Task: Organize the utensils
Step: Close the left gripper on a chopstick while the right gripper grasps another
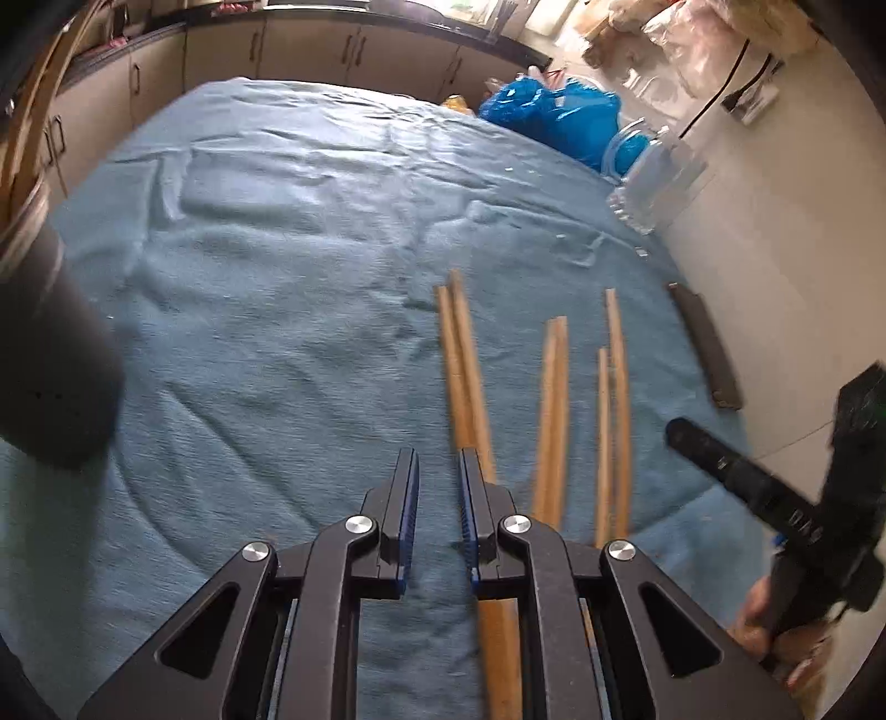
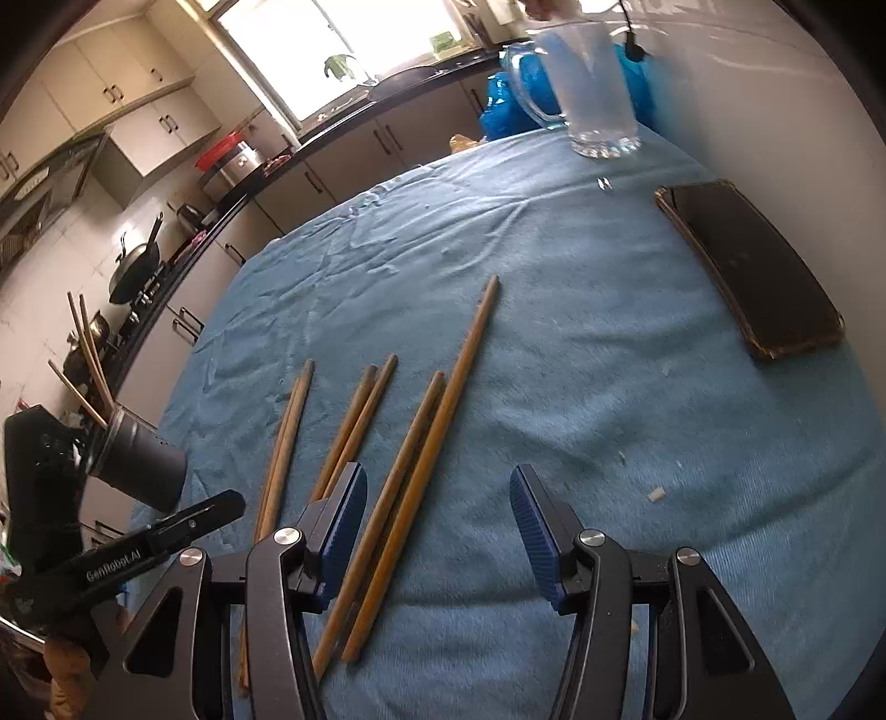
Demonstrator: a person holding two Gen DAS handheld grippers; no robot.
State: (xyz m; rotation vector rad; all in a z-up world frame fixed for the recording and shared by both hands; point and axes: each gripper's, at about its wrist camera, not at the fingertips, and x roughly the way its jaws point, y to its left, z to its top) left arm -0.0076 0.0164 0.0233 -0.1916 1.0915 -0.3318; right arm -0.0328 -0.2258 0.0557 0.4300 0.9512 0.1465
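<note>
Three pairs of wooden chopsticks lie side by side on the blue cloth (image 1: 277, 277): one pair (image 1: 465, 376), a second (image 1: 554, 421) and a third (image 1: 614, 415). My left gripper (image 1: 438, 459) hangs over the cloth, jaws nearly together with nothing between them; the nearest pair passes under its right finger. A dark holder (image 1: 55, 354) with chopsticks in it is at the left. My right gripper (image 2: 437, 498) is open above the right-hand pair (image 2: 437, 432), touching nothing. The other pairs (image 2: 354, 426) (image 2: 285, 443) and the holder (image 2: 138, 459) lie to its left.
A black phone-like slab (image 2: 753, 266) lies at the cloth's right edge. A clear glass jug (image 2: 592, 83) and a blue plastic bag (image 1: 554, 111) sit at the far end. Kitchen cabinets (image 1: 310, 50) run behind the table. A white wall borders the right side.
</note>
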